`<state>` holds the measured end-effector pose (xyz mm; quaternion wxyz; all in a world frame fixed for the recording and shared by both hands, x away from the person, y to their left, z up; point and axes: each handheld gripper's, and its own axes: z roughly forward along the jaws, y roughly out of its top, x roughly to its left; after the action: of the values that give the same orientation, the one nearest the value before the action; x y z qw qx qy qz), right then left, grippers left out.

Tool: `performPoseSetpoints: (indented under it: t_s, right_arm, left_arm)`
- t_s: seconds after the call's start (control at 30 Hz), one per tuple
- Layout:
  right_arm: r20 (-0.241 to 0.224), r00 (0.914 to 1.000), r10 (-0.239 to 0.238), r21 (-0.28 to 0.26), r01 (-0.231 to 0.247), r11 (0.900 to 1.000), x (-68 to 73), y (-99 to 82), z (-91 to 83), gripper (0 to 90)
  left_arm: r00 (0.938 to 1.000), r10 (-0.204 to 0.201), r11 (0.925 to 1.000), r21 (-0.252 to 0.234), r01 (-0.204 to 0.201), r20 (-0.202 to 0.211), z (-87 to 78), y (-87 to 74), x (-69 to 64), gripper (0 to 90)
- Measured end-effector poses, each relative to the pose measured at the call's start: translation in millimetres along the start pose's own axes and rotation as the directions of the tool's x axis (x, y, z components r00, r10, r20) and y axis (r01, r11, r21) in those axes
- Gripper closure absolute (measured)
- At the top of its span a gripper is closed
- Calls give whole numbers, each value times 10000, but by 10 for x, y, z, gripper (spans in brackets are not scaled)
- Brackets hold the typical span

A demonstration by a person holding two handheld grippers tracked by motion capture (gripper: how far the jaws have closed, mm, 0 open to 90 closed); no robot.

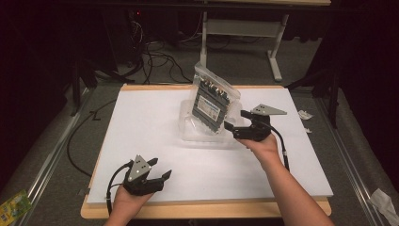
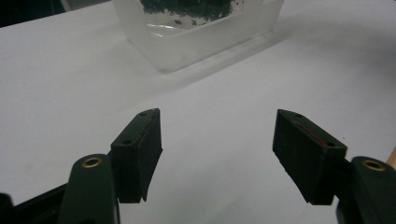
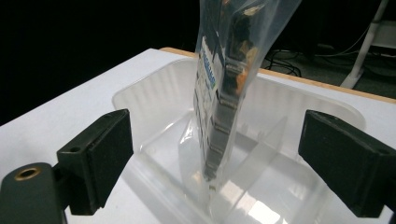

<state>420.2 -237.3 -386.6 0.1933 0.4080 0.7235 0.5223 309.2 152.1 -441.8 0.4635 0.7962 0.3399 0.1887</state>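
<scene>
Bag stands upright in clear tray, right tool open.

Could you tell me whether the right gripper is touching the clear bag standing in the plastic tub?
Apart. In the right gripper view, the right gripper has its jaws spread wide, with open space between each pad and the clear bag standing in the plastic tub.

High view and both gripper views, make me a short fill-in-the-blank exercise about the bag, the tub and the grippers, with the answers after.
1. The clear bag with the dark parts stands on edge in the clear plastic ____.
2. The jaws of the right gripper are ____, with nothing pressed between them.
3. The left gripper hangs over the ____ board, apart from the tub.

Answers: tub; open; white
</scene>
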Motion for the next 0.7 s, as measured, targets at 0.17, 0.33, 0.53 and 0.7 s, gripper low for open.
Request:
performPoseSetpoints:
  t_s: [0.17,0.33,0.53,0.7]
  right_arm:
    - [39,10000,-75,-123,76,9999,6,-105,-226,86]
    - [213,9994,-289,-186,293,9994,49,-253,-493,86]
    - [298,9988,-387,-358,397,9986,123,-479,-809,72]
    - [430,9987,-263,-438,282,9986,175,-740,-1123,56]
  left_arm:
    - [10000,-7,10000,-23,7,-16,-11,-5,2,332]
    - [10000,-21,10000,-33,20,-35,-17,-9,5,332]
    - [10000,-8,10000,-47,8,37,-16,-10,-14,330]
    - [9999,97,10000,-23,-97,125,-12,-9,-52,330]
